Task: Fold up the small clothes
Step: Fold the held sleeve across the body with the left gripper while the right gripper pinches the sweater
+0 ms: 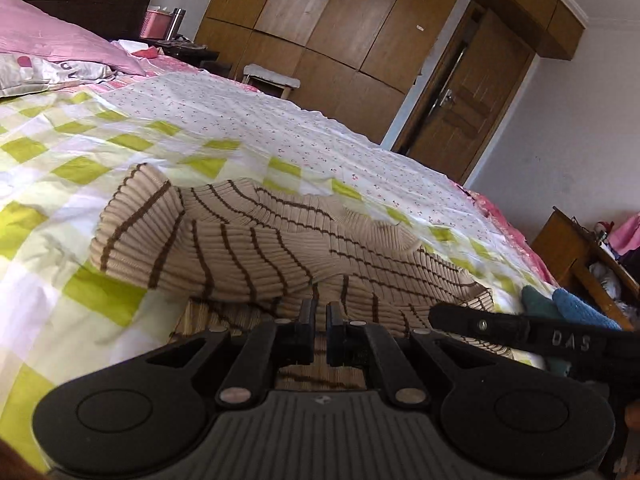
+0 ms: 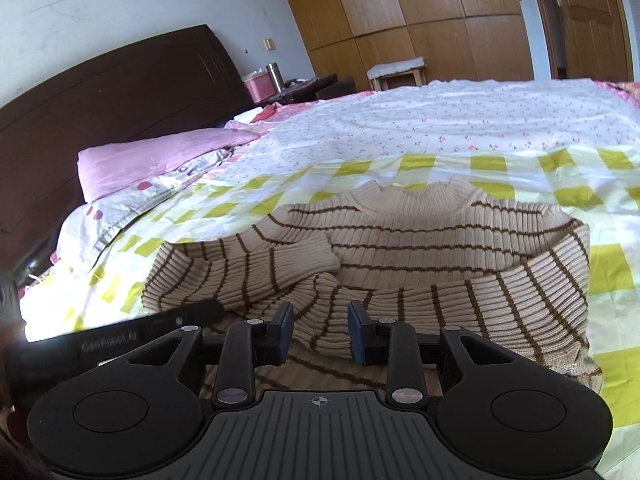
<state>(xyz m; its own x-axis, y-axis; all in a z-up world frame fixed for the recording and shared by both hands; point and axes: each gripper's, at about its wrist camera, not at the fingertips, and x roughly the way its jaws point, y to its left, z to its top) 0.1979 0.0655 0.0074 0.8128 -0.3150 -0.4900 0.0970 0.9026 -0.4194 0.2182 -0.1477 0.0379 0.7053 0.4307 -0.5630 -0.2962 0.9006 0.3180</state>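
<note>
The striped sweater [image 2: 400, 248] is lying near the bed's [image 2: 520, 152] front edge — open quilt stretching beyond. The left tongs [image 1: 319, 320] are sitting pinched together, empty; the right tongs [image 2: 320, 322] are standing partly open over a sleeve — not gripping.

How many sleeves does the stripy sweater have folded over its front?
2. One sleeve lies across the sweater's chest from the left in the right wrist view. The other sleeve crosses from the right, lower down, ending near the right gripper.
</note>
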